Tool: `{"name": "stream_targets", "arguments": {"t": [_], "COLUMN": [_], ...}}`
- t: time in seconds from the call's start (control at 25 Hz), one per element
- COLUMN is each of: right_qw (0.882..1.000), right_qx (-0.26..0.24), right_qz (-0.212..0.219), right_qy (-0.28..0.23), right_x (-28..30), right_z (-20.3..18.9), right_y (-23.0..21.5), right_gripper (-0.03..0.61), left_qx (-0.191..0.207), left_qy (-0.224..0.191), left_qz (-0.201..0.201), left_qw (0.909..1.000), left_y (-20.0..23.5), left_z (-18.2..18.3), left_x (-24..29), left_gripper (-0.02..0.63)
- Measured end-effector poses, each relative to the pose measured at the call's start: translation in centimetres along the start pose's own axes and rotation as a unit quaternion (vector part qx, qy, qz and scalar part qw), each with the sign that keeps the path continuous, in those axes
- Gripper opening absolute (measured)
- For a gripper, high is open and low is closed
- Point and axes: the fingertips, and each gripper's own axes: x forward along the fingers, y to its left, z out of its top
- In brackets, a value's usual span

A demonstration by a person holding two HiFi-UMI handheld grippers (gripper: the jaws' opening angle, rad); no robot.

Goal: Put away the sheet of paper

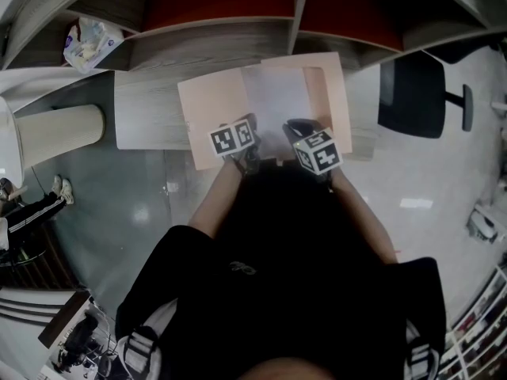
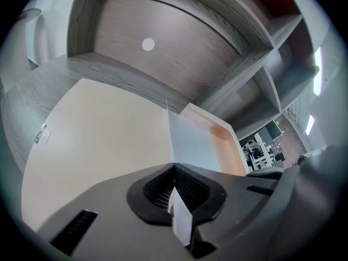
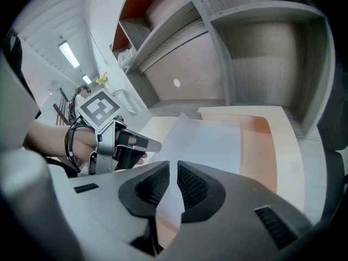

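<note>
An open peach folder (image 1: 210,121) lies on the grey wooden desk (image 1: 146,121), and the white sheet of paper (image 1: 273,101) rests over its middle fold. My left gripper (image 1: 252,129) is shut on the sheet's near edge, left of centre. My right gripper (image 1: 297,129) is shut on the same edge a little to the right. In the left gripper view the jaws (image 2: 174,168) pinch a strip of the sheet (image 2: 193,143), with the folder (image 2: 98,140) spread to the left. In the right gripper view the sheet (image 3: 212,140) runs out from between the jaws (image 3: 176,166) over the folder (image 3: 280,145). The left gripper (image 3: 148,144) shows beside it.
Shelf compartments with upright dividers (image 1: 297,14) rise right behind the folder. A crumpled plastic packet (image 1: 89,42) lies on the shelf at far left. A pale cylinder (image 1: 59,133) stands left of the desk, a black chair (image 1: 412,93) to the right.
</note>
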Motion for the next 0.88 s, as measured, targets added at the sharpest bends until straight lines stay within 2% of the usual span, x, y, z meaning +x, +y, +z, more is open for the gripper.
{"name": "stream_targets", "arguments": {"t": [0.88], "right_qw": [1.000], "right_qx": [0.013], "right_qz": [-0.010], "right_qy": [-0.006], "right_x": [-0.31], "right_z": [0.07], "right_y": [-0.67], "right_gripper": [0.057], "left_qx": [0.008], "left_qy": [0.011], "left_qz": [-0.011], "left_qw": [0.9998], "left_y": [-0.90], "left_z": [0.36], "left_x": [0.76], "left_gripper": [0.044]}}
